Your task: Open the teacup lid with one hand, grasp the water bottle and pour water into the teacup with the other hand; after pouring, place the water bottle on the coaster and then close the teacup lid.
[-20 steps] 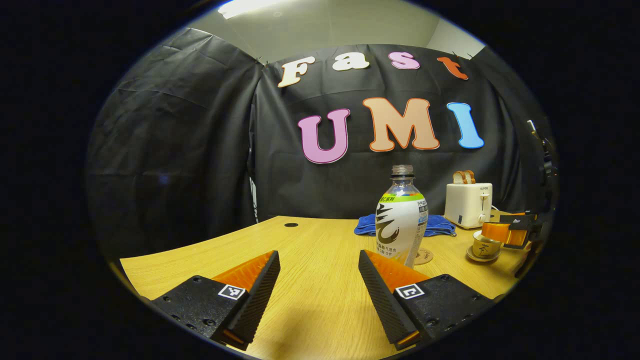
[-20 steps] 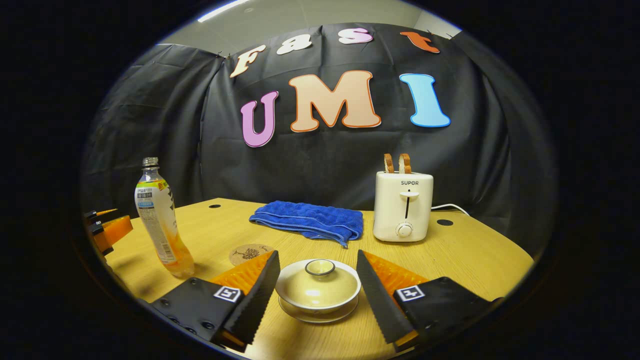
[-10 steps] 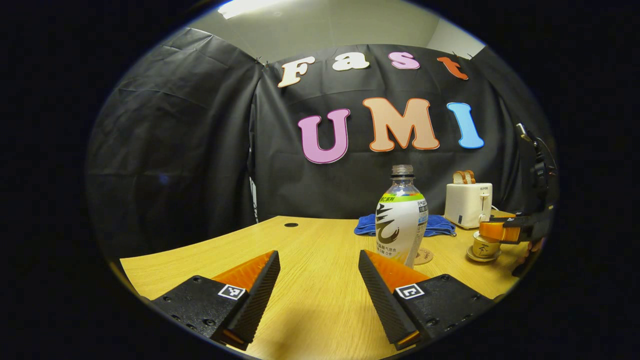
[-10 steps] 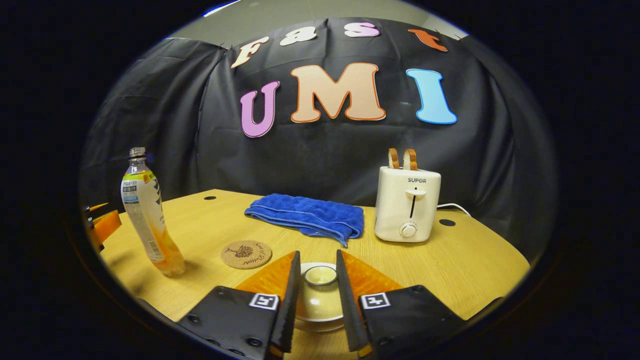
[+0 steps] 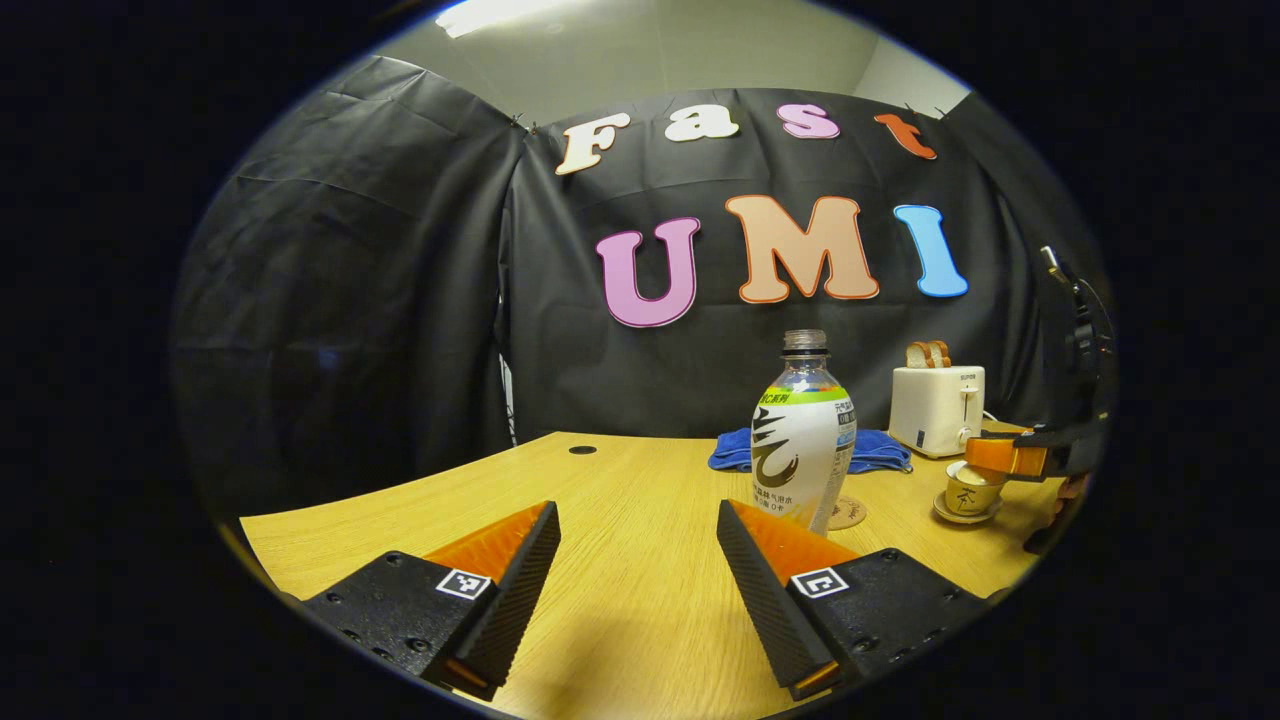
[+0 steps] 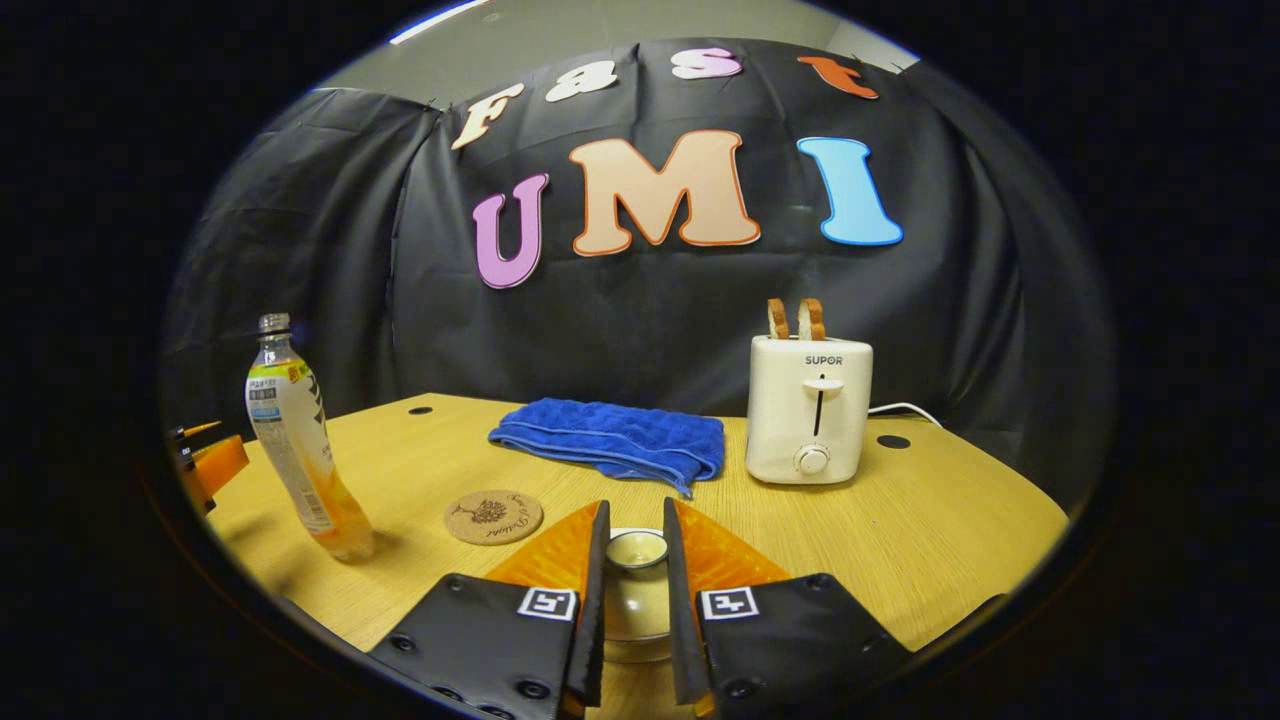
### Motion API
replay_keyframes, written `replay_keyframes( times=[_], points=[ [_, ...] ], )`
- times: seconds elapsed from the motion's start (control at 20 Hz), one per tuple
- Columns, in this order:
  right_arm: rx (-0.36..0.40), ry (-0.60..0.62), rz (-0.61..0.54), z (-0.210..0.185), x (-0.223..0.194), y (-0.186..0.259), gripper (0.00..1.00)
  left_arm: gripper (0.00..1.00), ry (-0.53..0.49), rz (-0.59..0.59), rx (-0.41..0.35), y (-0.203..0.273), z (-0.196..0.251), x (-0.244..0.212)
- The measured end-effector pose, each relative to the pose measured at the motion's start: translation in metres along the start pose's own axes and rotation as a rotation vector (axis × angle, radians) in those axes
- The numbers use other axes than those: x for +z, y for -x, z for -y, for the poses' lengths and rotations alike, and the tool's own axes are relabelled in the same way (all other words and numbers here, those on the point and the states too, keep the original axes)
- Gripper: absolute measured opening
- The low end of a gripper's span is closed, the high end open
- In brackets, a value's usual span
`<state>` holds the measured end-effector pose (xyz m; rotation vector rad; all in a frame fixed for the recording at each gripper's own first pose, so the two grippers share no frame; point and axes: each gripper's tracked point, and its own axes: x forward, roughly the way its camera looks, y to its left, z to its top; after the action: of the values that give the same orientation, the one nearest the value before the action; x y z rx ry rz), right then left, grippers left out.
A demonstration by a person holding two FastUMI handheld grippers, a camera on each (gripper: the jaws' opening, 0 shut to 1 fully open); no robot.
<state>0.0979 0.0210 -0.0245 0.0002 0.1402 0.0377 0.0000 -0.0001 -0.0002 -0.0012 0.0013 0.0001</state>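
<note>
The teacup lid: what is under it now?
Under the teacup lid, pinched at its knob by the right claw, sits the cup on its saucer. Whether the lid has lifted is unclear. The cup's inside is covered, so its contents cannot be seen.

A clear water bottle (image 6: 300, 440) with a white, green-topped label is seen upright and uncapped at the left of the right gripper view; orange-tinted liquid fills its lower part. In the left gripper view it (image 5: 803, 435) is found right of centre. A round cork coaster (image 6: 493, 516) printed with a tree design lies flat just right of the bottle's base, and it is left bare. The cream teacup (image 5: 970, 492) is placed on a saucer at the far right of the left gripper view. Its lid (image 6: 636, 550) is seen at lower centre of the right gripper view, its knob clamped from both sides.
</note>
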Motion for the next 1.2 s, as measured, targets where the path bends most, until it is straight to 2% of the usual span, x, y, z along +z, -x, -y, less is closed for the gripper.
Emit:
replay_keyframes(
  times=[0.15, 0.45, 0.6, 0.9, 1.2],
  points=[
    [-0.021, 0.012, 0.063, 0.002, 0.009, 0.008, 0.3, 0.93, 0.0, 0.0, 0.0, 0.0, 0.0, 0.0],
    [-0.027, 0.001, 0.097, 0.007, 0.012, 0.024, 0.3, 0.93, 0.002, 0.001, -0.025, 0.004, 0.004, 0.001],
    [-0.037, 0.001, 0.118, 0.012, 0.013, 0.039, 0.31, 0.93, 0.003, 0.003, -0.074, 0.009, 0.015, 0.001],
    [-0.097, -0.002, 0.135, 0.03, 0.013, 0.067, 0.3, 0.92, 0.006, 0.009, -0.238, 0.016, 0.049, 0.002],
    [-0.12, -0.003, 0.137, 0.043, 0.012, 0.089, 0.3, 0.92, 0.01, 0.004, -0.32, 0.011, 0.071, 0.001]
  ],
)
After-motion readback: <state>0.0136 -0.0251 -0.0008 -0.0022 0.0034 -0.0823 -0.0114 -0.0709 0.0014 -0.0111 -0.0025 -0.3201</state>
